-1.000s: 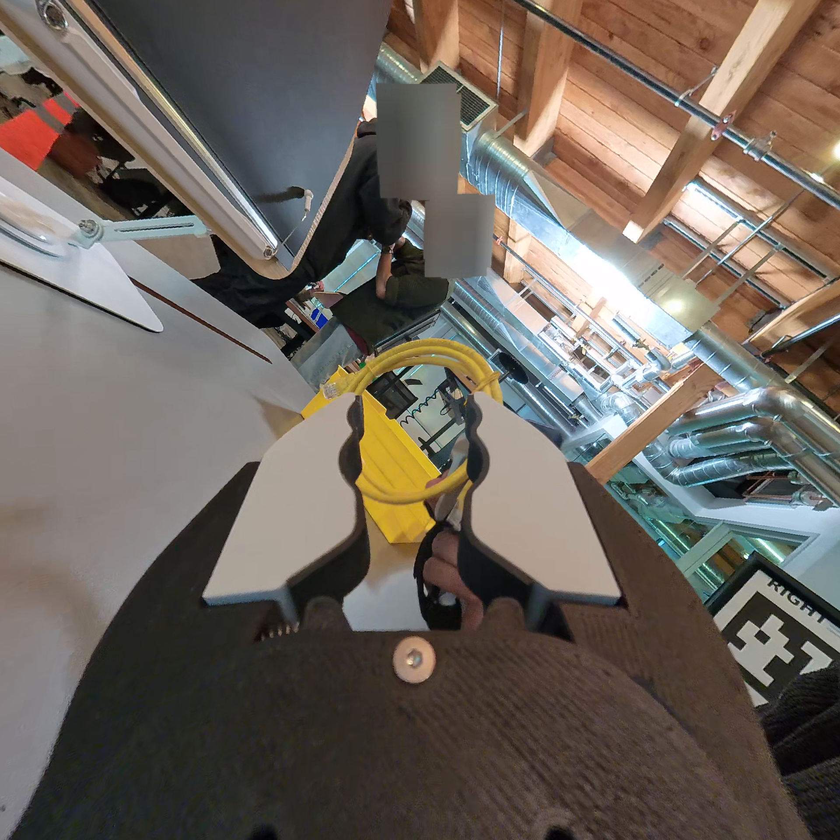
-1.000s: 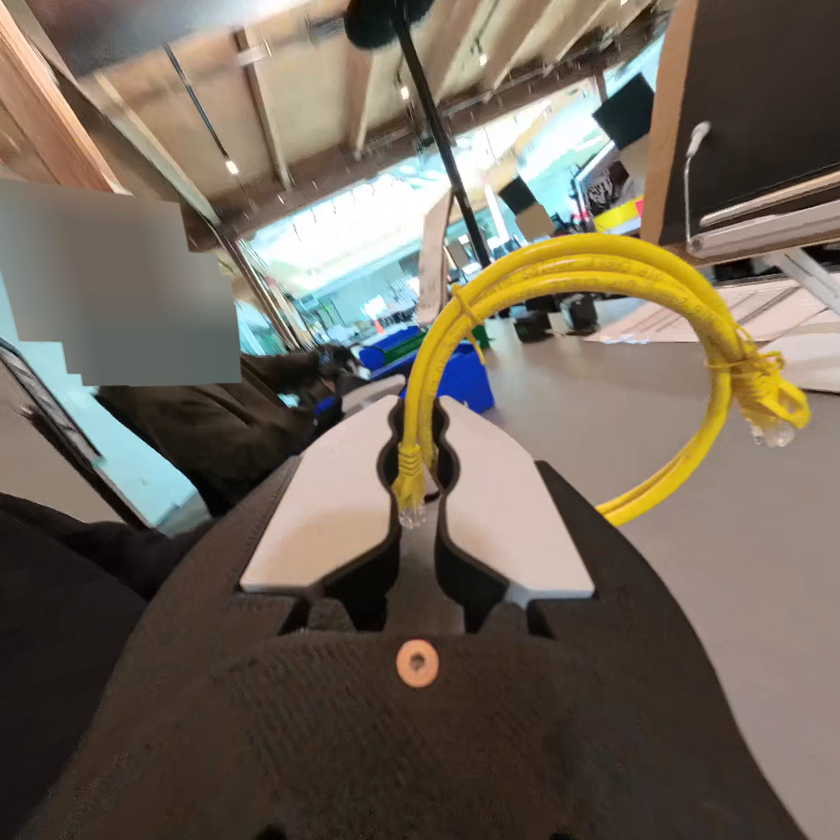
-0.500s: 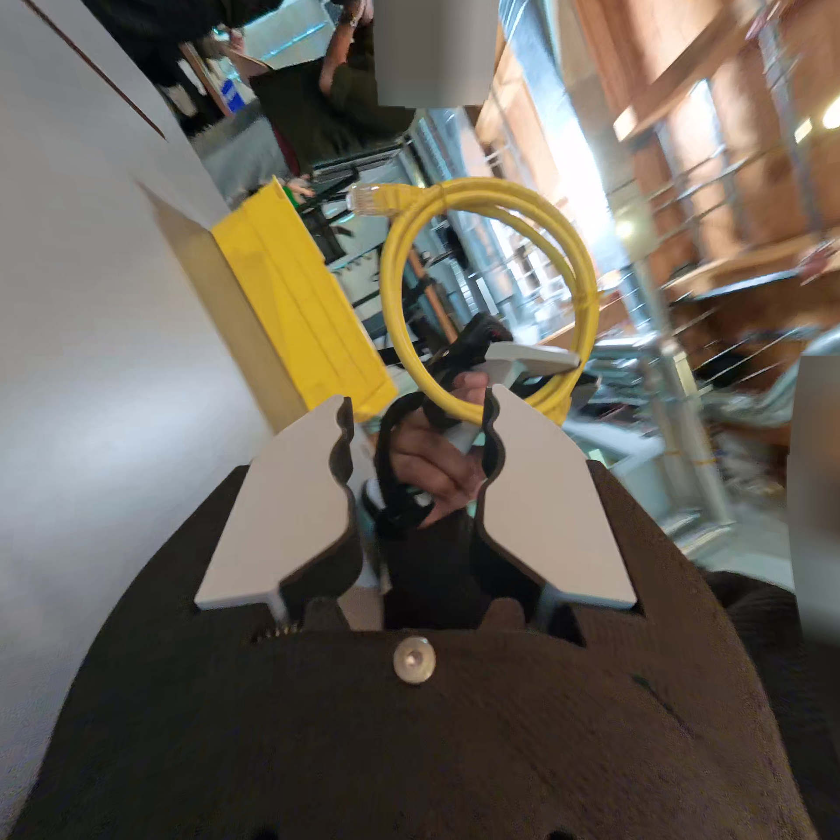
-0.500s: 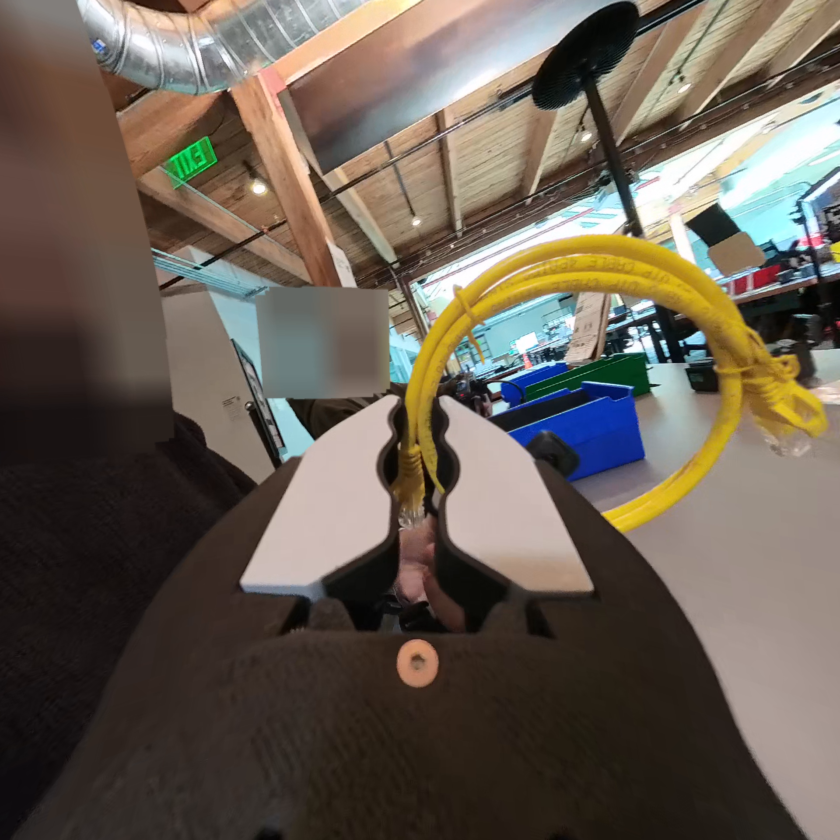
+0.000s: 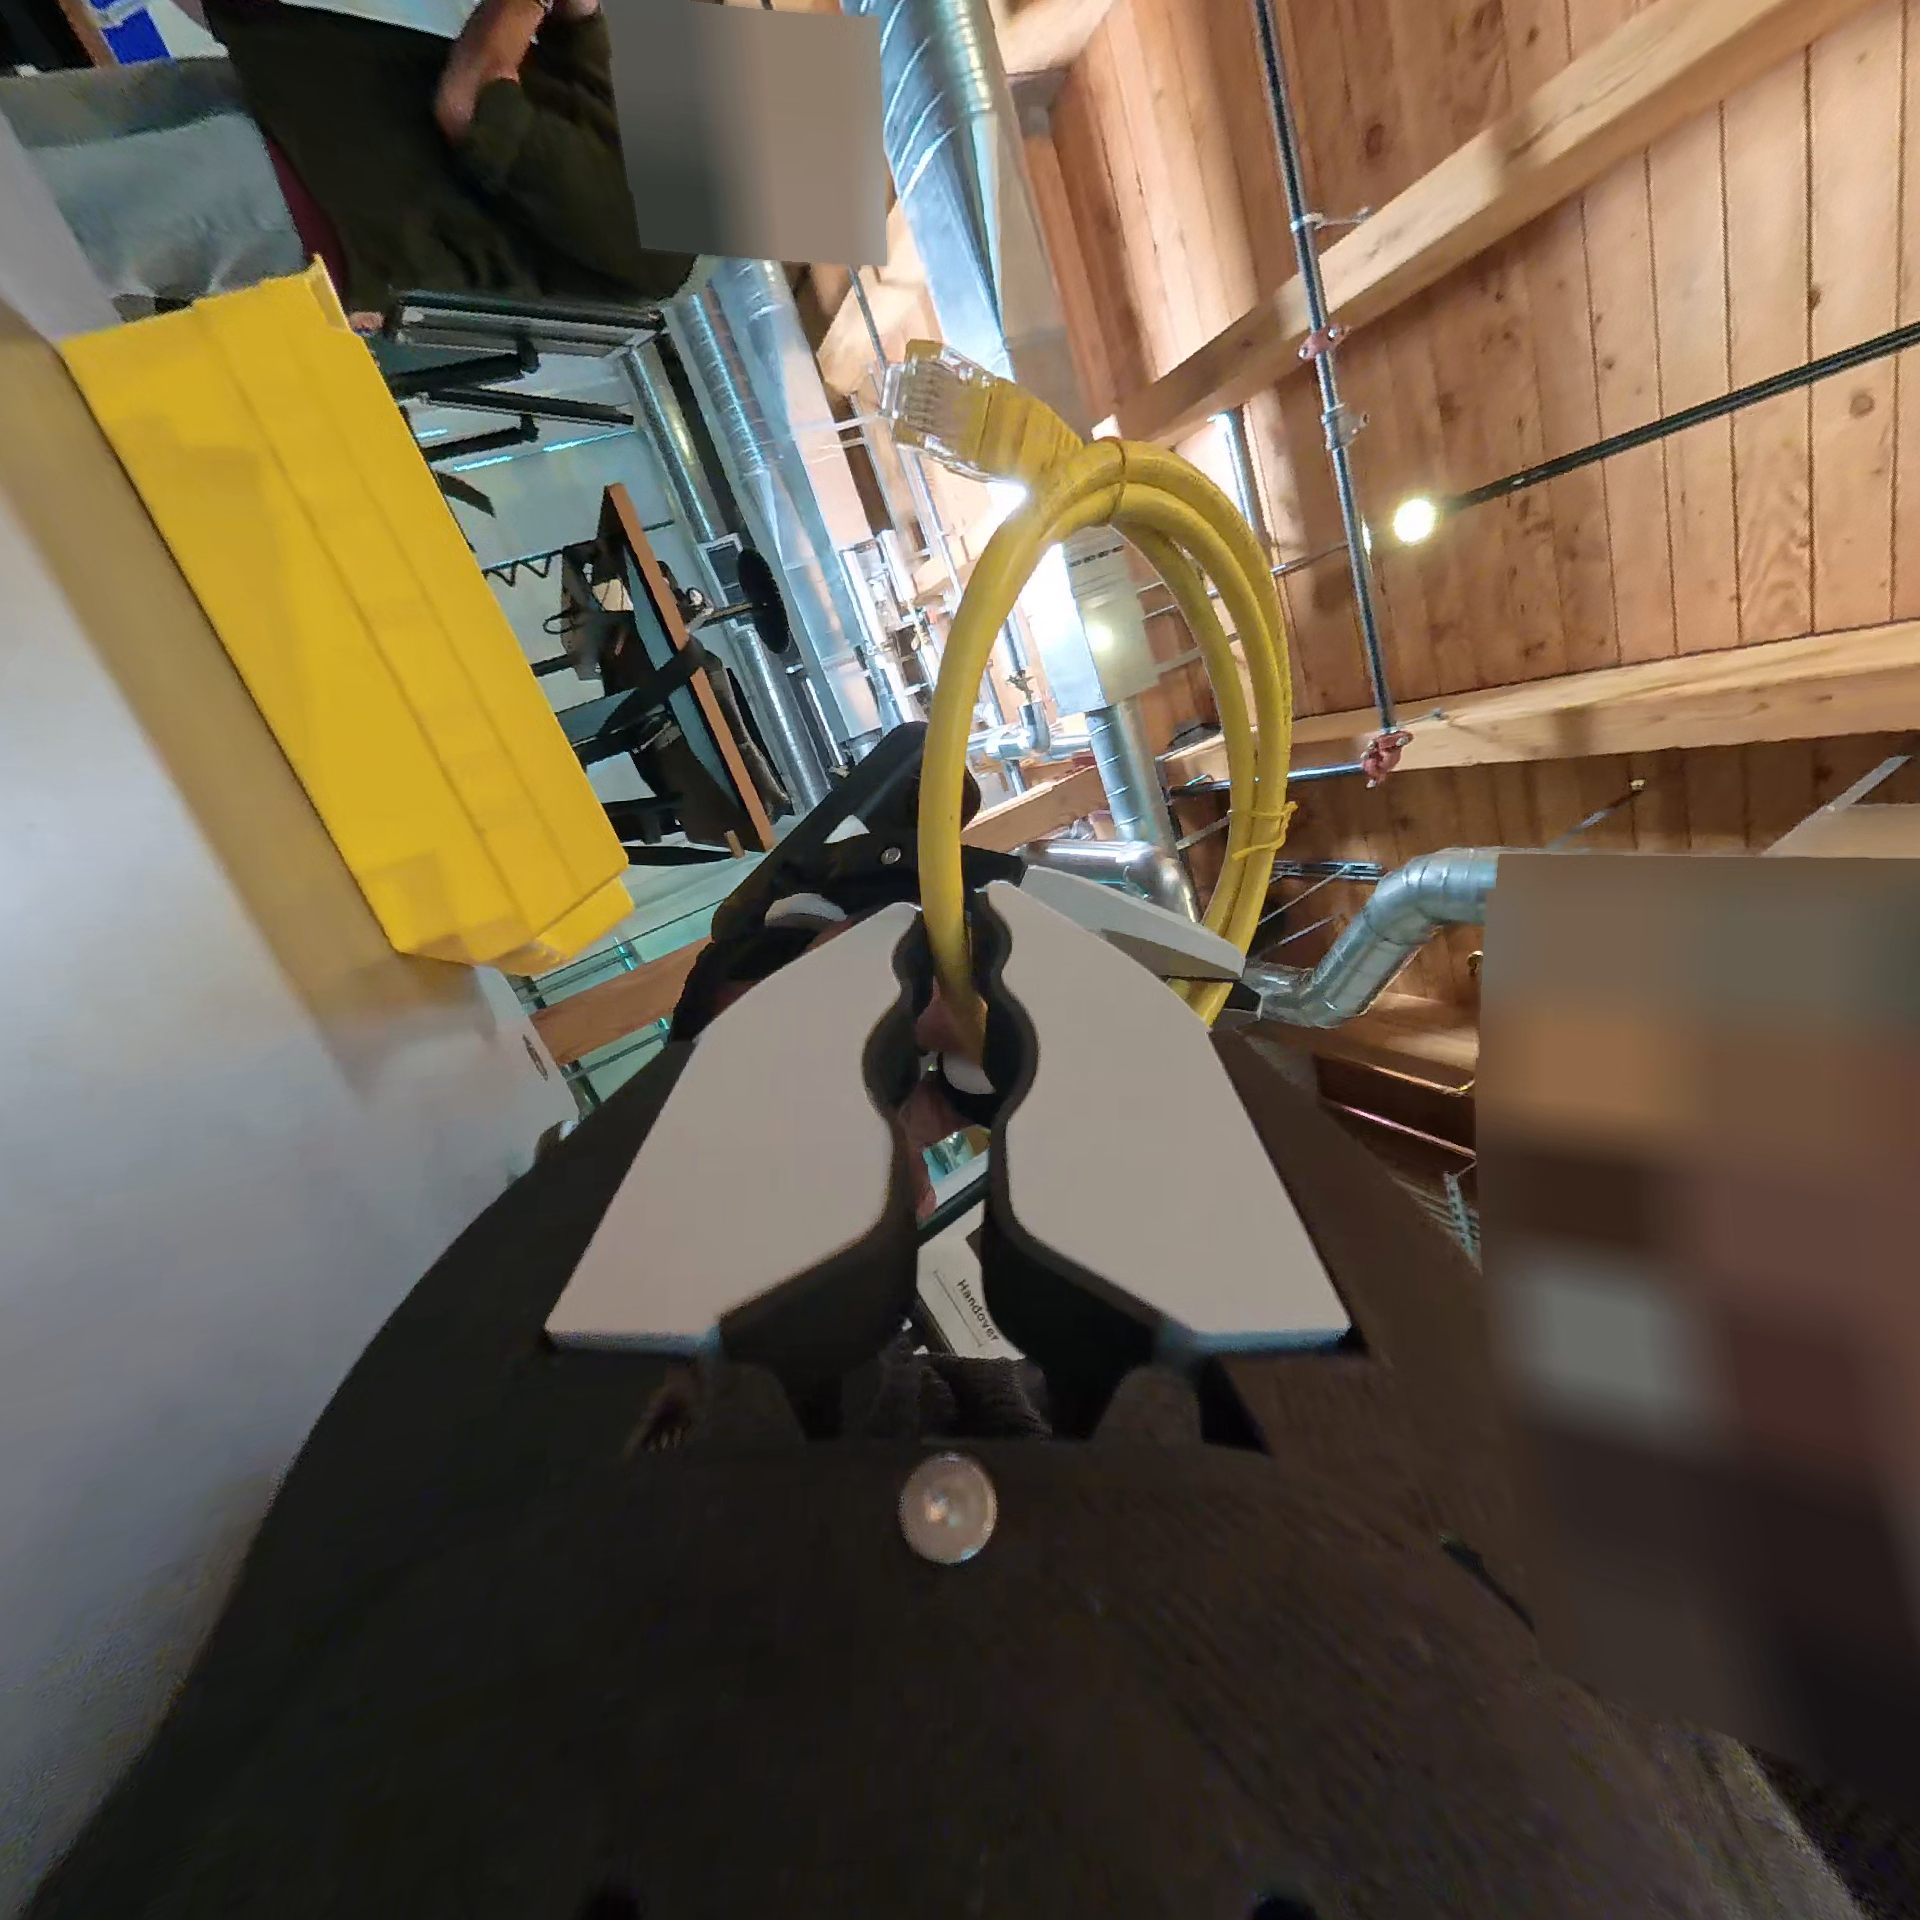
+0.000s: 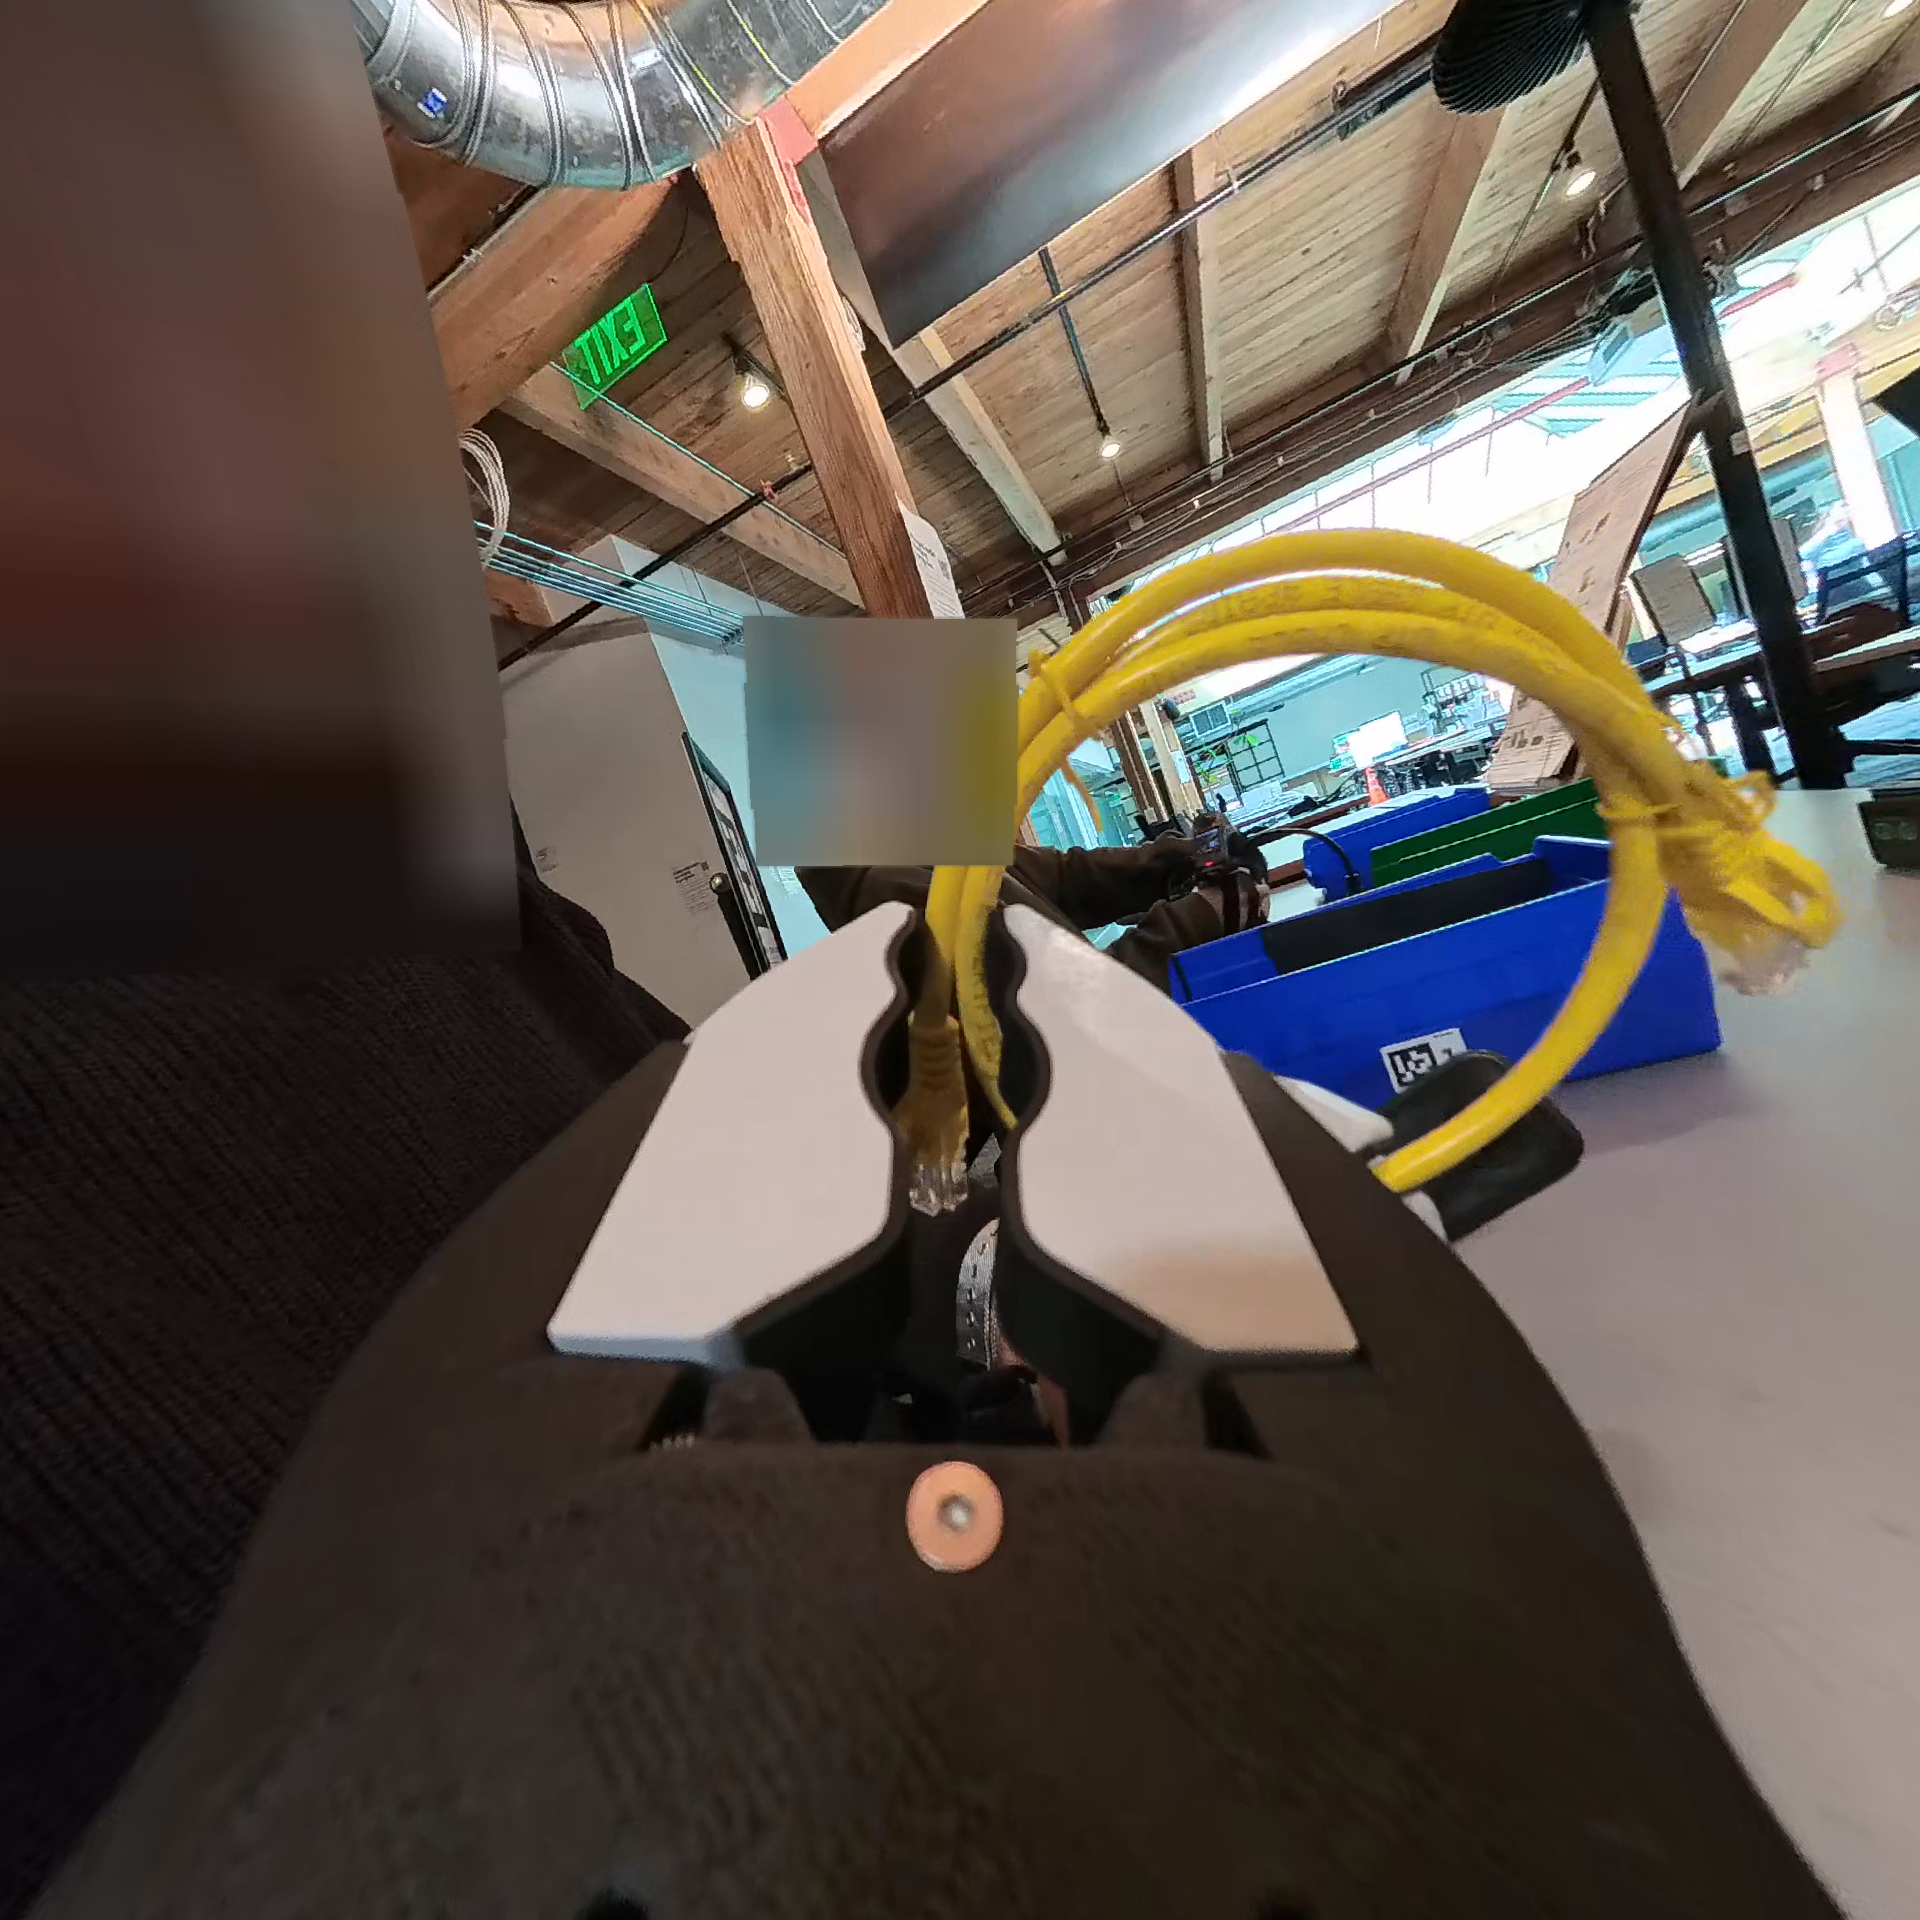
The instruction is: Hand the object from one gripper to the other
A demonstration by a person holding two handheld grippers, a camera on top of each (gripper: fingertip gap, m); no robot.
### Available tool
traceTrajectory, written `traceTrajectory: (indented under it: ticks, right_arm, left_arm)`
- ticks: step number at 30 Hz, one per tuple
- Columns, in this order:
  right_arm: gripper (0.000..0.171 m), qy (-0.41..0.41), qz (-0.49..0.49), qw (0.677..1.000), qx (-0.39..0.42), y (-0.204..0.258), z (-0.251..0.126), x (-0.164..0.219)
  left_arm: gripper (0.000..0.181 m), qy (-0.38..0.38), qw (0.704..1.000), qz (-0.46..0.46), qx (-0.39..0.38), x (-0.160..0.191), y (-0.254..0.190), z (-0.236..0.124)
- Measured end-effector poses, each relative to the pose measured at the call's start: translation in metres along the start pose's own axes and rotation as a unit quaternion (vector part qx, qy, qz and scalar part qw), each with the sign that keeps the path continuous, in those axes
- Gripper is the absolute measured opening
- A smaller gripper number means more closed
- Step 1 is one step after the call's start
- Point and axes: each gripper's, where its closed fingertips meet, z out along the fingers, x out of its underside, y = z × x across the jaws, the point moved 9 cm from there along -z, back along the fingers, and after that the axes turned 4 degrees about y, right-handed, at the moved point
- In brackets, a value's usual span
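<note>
My left gripper (image 5: 953,940) clamped on coiled yellow cable (image 5: 1236,665); my right gripper (image 6: 958,935) clamped on same coil, held above grey table (image 6: 1714,1299).

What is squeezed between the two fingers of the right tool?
The yellow cable, with its clear plug end, sits between the right tool fingers, in the right wrist view.

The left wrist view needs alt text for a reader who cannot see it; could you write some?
The left gripper is shut on one strand of a coiled yellow cable, with the right gripper holding the same coil just behind. A yellow bin sits left.
</note>
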Motion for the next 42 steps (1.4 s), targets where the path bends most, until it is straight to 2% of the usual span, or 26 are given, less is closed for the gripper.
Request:
traceTrajectory:
  ticks: [5, 11, 14, 19, 25, 28, 36, 39, 42]
  right_arm:
    - [0.017, -0.019, -0.003, 0.999, 0.027, -0.004, -0.005, -0.002]
    - [0.046, -0.051, -0.014, 0.992, 0.115, -0.015, -0.016, -0.006]
    - [0.049, -0.053, -0.021, 0.985, 0.161, -0.020, -0.022, -0.007]
    - [0.050, -0.046, -0.048, 0.969, 0.237, -0.024, -0.030, -0.009]
    - [0.045, -0.035, -0.083, 0.948, 0.306, -0.025, -0.036, -0.011]
    - [0.042, -0.021, -0.097, 0.945, 0.312, -0.024, -0.034, -0.010]
    - [0.040, 0.020, -0.124, 0.949, 0.288, -0.020, -0.021, -0.005]
    - [0.041, 0.018, -0.133, 0.944, 0.302, -0.019, -0.022, -0.006]
    - [0.040, 0.021, -0.158, 0.928, 0.337, -0.018, -0.024, -0.008]
  left_arm:
    - [0.006, -0.022, 0.999, 0.034, -0.016, -0.006, -0.005, -0.005]
    - [0.006, -0.080, 0.989, 0.109, -0.053, -0.020, -0.019, -0.020]
    - [0.006, -0.114, 0.976, 0.162, -0.091, -0.030, -0.029, -0.030]
    - [0.006, -0.148, 0.935, 0.268, -0.182, -0.042, -0.046, -0.045]
    - [0.006, -0.129, 0.883, 0.368, -0.261, -0.043, -0.058, -0.043]
    - [0.006, -0.117, 0.877, 0.379, -0.270, -0.040, -0.056, -0.039]
    - [0.006, -0.117, 0.893, 0.353, -0.253, -0.040, -0.052, -0.040]
    - [0.006, -0.126, 0.875, 0.377, -0.275, -0.040, -0.055, -0.041]
    - [0.006, -0.131, 0.836, 0.430, -0.316, -0.039, -0.062, -0.041]
